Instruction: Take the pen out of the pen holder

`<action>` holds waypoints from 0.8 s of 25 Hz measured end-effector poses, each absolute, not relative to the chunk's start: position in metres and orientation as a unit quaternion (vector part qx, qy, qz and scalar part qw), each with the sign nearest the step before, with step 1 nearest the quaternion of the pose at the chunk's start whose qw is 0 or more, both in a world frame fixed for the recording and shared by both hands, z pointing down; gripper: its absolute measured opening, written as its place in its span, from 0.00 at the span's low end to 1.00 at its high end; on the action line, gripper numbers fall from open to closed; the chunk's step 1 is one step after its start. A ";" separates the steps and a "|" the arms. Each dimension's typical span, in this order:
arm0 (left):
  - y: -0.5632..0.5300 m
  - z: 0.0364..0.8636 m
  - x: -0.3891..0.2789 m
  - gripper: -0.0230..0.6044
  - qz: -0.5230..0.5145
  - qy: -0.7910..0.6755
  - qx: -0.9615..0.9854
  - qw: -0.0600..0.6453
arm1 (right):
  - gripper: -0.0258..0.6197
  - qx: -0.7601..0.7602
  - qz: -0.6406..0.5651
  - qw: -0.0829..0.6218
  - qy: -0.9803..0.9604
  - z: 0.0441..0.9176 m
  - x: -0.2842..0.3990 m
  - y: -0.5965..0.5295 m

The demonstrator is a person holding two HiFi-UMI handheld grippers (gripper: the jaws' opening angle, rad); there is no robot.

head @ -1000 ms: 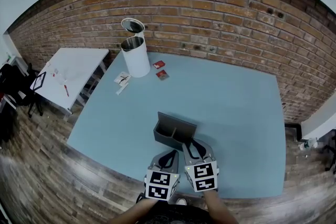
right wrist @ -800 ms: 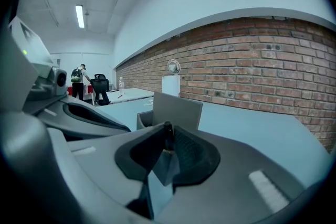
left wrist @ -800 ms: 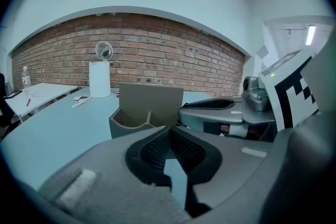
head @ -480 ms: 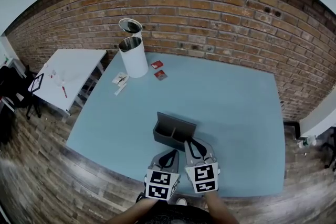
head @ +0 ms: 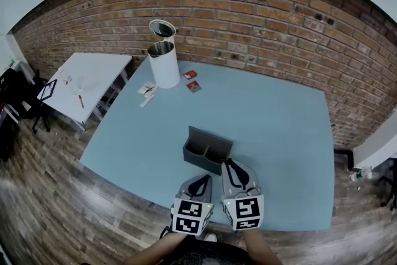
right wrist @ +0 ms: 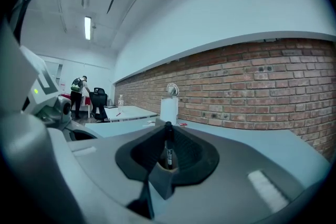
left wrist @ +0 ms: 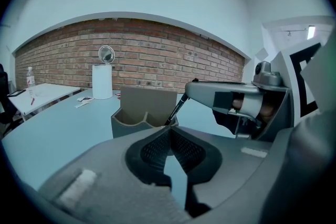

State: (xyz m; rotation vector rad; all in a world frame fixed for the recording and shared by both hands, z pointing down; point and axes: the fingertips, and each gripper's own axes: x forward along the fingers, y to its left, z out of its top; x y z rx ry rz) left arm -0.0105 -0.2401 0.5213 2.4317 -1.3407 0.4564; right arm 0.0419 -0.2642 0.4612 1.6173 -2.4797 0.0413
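Note:
A grey two-compartment pen holder (head: 208, 151) stands on the light blue table (head: 279, 127), near its front edge. My right gripper (head: 230, 164) is just in front of the holder's right compartment; its jaws have just closed and are shut on a black pen (right wrist: 168, 147), which stands upright between the pads. In the left gripper view the pen (left wrist: 177, 108) slants up from the rim of the pen holder (left wrist: 142, 113) into the right gripper (left wrist: 220, 94). My left gripper (head: 198, 182) rests beside it, in front of the holder, shut with nothing in it (left wrist: 169, 131).
At the table's far left a white cylindrical bin (head: 164, 65) stands with its lid up. Beside it lie two red packets (head: 193, 86) and white cards (head: 146, 90). A white side table (head: 84, 80) is at the left, a brick wall behind.
The right gripper closed on the pen and lifted a little, drawing back from over the holder's right compartment. The left gripper stayed where it was.

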 end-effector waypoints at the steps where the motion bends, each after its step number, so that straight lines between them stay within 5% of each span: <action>1: -0.238 0.520 -0.009 0.03 0.157 -0.471 0.853 0.163 | 0.12 0.545 0.012 0.084 -0.834 0.458 0.043 -0.261; 20: -0.201 0.509 -0.005 0.03 0.144 -0.490 0.847 0.150 | 0.12 0.531 0.020 0.070 -0.844 0.460 0.046 -0.208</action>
